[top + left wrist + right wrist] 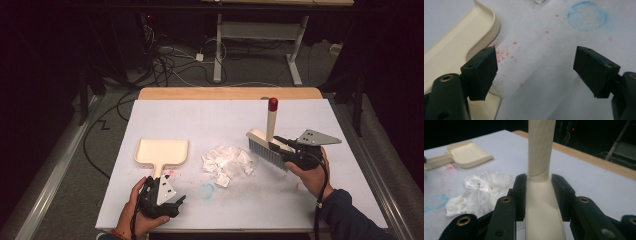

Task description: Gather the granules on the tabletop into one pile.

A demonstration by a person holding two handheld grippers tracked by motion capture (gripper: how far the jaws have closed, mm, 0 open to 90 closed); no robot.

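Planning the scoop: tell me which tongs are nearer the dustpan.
Left. The left tongs sit open beside the dustpan handle; the right tongs grip the brush beyond the crumpled paper.

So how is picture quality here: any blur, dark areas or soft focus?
High view: lit white table sheet, surroundings nearly black, slightly soft. Left gripper view: black claw pads soft up close, cream plastic dustpan sharper. Right gripper view: cream brush handle blurred near the lens, crumpled white paper clearer, dark background.

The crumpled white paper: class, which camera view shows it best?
The high view: the crumpled white paper lies whole between dustpan and brush. The right gripper view shows it partly behind a jaw; the left gripper view catches a scrap at its top edge.
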